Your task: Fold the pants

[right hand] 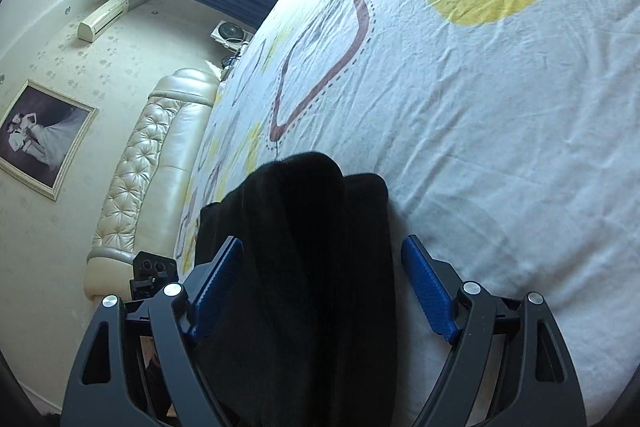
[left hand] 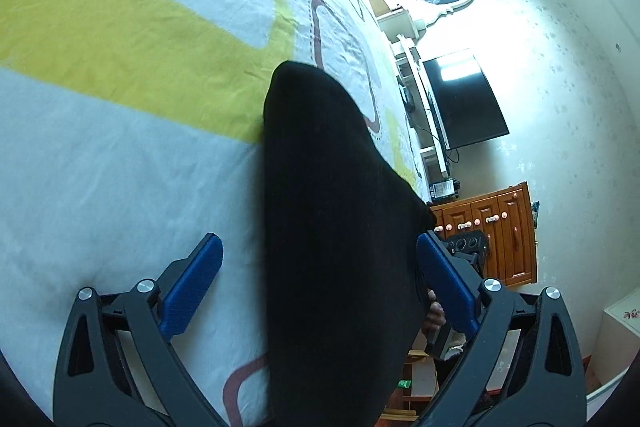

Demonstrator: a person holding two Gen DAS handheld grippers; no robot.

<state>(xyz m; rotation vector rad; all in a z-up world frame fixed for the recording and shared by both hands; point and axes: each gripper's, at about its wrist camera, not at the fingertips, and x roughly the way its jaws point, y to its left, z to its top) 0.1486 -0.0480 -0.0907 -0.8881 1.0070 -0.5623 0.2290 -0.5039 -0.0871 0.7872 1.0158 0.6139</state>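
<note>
Black pants [left hand: 336, 227] lie on the patterned bedsheet [left hand: 100, 167] near the bed's edge, fabric running between both claws. Left gripper [left hand: 318, 267] wide open, astride the cloth; right gripper [right hand: 322, 267] likewise. Advice: close squarely on all layers at matching edges before lifting.

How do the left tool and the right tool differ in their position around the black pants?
The left tool has a clear gap between its left pad and the black pants; the right tool has its left pad against the cloth. The left view shows one smooth mass, the right view layered folds. Both are open, straddling the pants on the bedsheet.
</note>
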